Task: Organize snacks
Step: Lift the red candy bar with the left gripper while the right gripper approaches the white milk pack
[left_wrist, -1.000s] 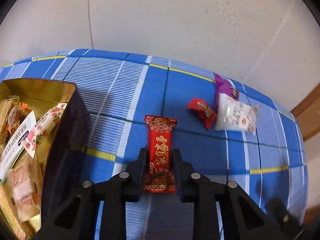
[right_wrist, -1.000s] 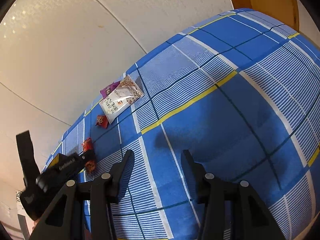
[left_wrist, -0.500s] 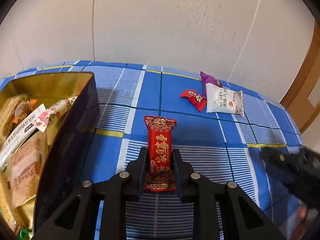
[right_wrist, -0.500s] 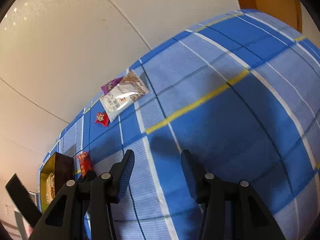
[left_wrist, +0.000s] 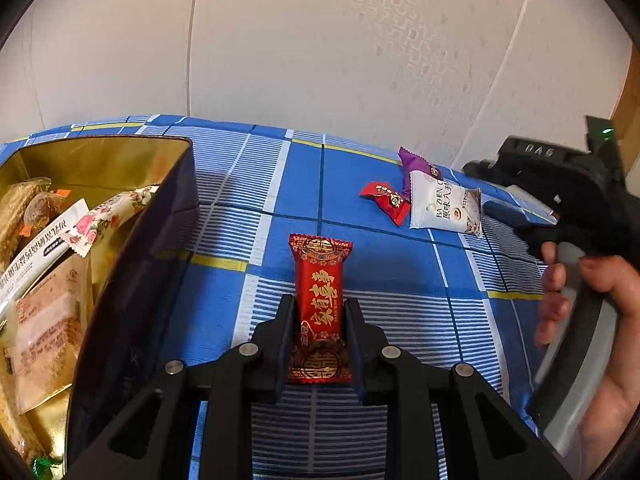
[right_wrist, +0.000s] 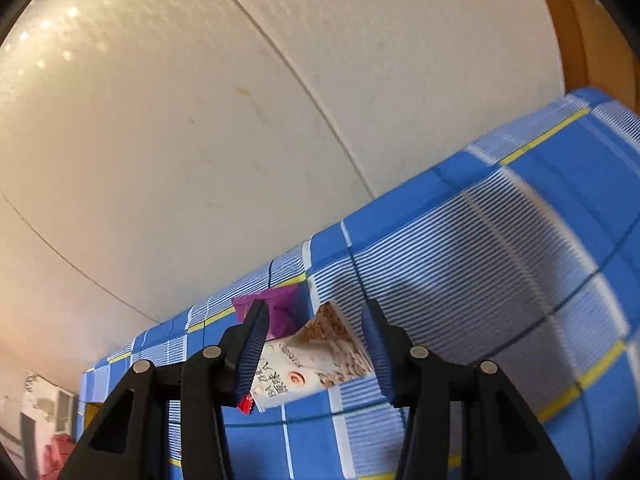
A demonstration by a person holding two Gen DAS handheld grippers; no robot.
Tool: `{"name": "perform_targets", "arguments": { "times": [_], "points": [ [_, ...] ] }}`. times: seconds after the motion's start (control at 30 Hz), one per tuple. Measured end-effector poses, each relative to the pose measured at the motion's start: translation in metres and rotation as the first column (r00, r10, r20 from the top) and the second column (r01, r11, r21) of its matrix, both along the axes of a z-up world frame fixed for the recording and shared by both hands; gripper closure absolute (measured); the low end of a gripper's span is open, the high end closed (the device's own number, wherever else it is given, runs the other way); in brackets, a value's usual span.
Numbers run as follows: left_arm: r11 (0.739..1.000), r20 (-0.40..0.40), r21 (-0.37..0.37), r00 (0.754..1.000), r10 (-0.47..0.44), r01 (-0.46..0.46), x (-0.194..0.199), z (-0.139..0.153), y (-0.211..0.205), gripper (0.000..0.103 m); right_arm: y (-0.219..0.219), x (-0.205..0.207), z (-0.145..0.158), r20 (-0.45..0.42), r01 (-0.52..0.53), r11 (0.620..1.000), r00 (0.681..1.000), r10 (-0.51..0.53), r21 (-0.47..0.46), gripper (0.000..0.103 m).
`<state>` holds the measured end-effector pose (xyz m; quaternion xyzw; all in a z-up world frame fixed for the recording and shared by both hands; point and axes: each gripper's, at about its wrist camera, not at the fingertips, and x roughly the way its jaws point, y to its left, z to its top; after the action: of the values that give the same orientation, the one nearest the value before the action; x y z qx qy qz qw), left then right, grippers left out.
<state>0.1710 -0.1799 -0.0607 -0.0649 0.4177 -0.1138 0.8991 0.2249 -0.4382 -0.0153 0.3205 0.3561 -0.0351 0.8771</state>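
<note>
Between the pads of the left gripper (left_wrist: 318, 312) a red gold-printed snack bar (left_wrist: 320, 300) is clamped, held above the blue plaid desk (left_wrist: 384, 268), just right of the gold-lined box (left_wrist: 120, 156) already holding packets. Step in hand is judged: carry to box. Next move calls for a leftward shift over the rim, then release. The right gripper (right_wrist: 316, 344) is spread wide, framing the white snack pouch (right_wrist: 316, 364); purple wrapper (right_wrist: 284, 308) and small red candy (left_wrist: 386, 196) lie beside it.
</note>
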Motion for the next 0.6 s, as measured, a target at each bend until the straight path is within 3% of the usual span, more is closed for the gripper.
{"name": "perform_targets", "arguments": {
  "times": [0.03,0.07,0.23,0.3,0.37,0.47,0.6],
  "points": [
    [1.000,-0.001,-0.011,1.000,0.000,0.000,0.000,0.000,0.002,0.078,0.000,0.002,-0.002,-0.015,-0.018,1.000,1.000,0.018,0.009,0.066],
    [1.000,-0.002,-0.018,1.000,0.000,0.000,0.000,0.000,0.003,0.078,0.000,0.002,-0.006,-0.040,-0.038,0.999,0.998,0.038,0.021,0.068],
    [0.999,-0.006,-0.053,1.000,-0.001,0.000,0.001,-0.001,0.007,0.078,0.009,-0.031,-0.017,-0.074,-0.101,0.980,0.991,0.115,0.174,0.068],
    [0.998,-0.007,-0.063,1.000,-0.001,0.000,0.002,-0.001,0.008,0.078,0.015,-0.049,-0.016,-0.104,-0.122,0.975,0.984,0.143,0.188,0.068],
    [0.998,-0.007,-0.065,1.000,0.000,-0.001,0.002,-0.001,0.008,0.078,0.020,-0.065,-0.008,-0.115,-0.125,0.984,0.984,0.140,0.124,0.067],
    [0.998,-0.007,-0.058,1.000,0.001,-0.001,0.002,-0.001,0.006,0.078,0.029,-0.083,0.012,-0.118,-0.095,0.992,0.989,0.084,-0.086,0.057],
    [0.999,-0.006,-0.050,1.000,0.001,-0.001,0.002,-0.001,0.006,0.078,0.046,-0.077,0.024,-0.101,-0.130,0.982,0.988,0.117,-0.135,0.057]
  ]
}}
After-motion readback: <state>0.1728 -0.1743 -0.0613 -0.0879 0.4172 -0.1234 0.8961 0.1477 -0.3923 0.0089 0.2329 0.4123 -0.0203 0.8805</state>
